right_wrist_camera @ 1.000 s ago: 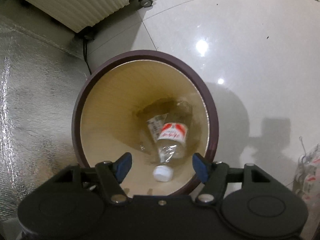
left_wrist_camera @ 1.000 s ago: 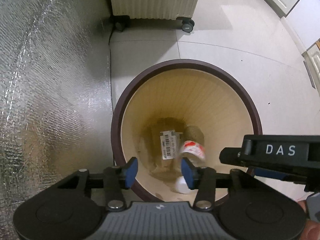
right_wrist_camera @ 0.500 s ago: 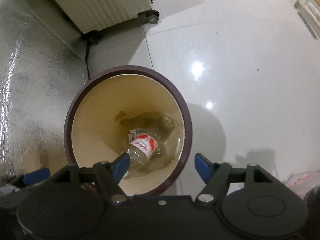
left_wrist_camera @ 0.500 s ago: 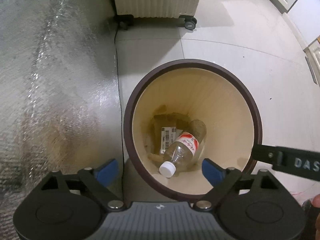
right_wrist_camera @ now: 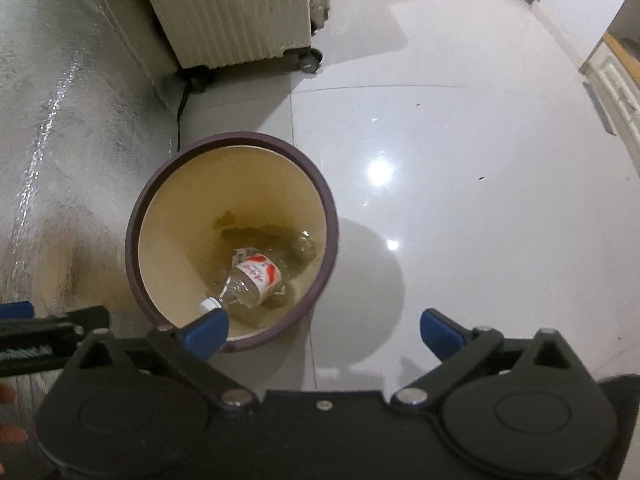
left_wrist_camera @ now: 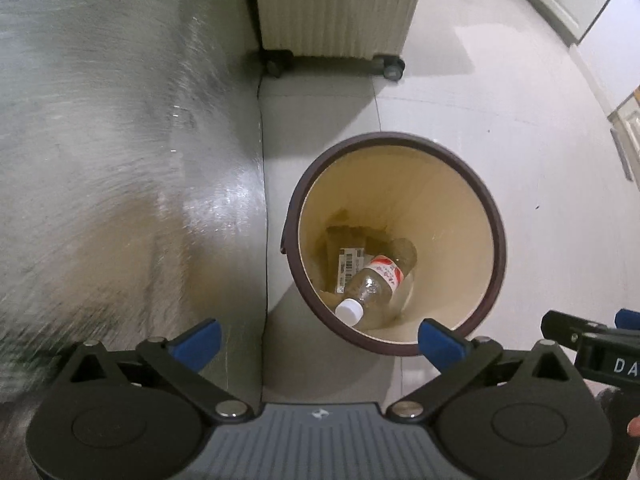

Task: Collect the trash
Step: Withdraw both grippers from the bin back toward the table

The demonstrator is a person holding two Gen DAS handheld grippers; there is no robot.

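Both grippers hang above a round trash bin (left_wrist_camera: 394, 168) with a dark brown rim and a cream inside, which stands on the pale tiled floor (right_wrist_camera: 460, 140). The left gripper (left_wrist_camera: 318, 338) has its jaws opening and already spread wide, with nothing between the blue pads; one pad shows over the silvery foil-covered surface (left_wrist_camera: 120, 160) to the left, the other over the near rim of the bin. The right gripper (right_wrist_camera: 322, 330) likewise has its jaws opening, wide apart and empty, its left pad over the near edge of the bin and its right pad over bare floor. At the bottom of the bin lies a clear plastic bottle (left_wrist_camera: 374, 280) on its side, with a red and white label and a white cap (left_wrist_camera: 349, 311) pointing toward the cameras. Under it rests a piece of brown cardboard with a white barcode sticker (left_wrist_camera: 348, 264). The bin stands just beside the foil surface. Beyond the bin, a cream ribbed appliance on castors (left_wrist_camera: 336, 8) stands against the same foil edge. A fingertip (left_wrist_camera: 633, 427) shows at the right edge of the left wrist view.
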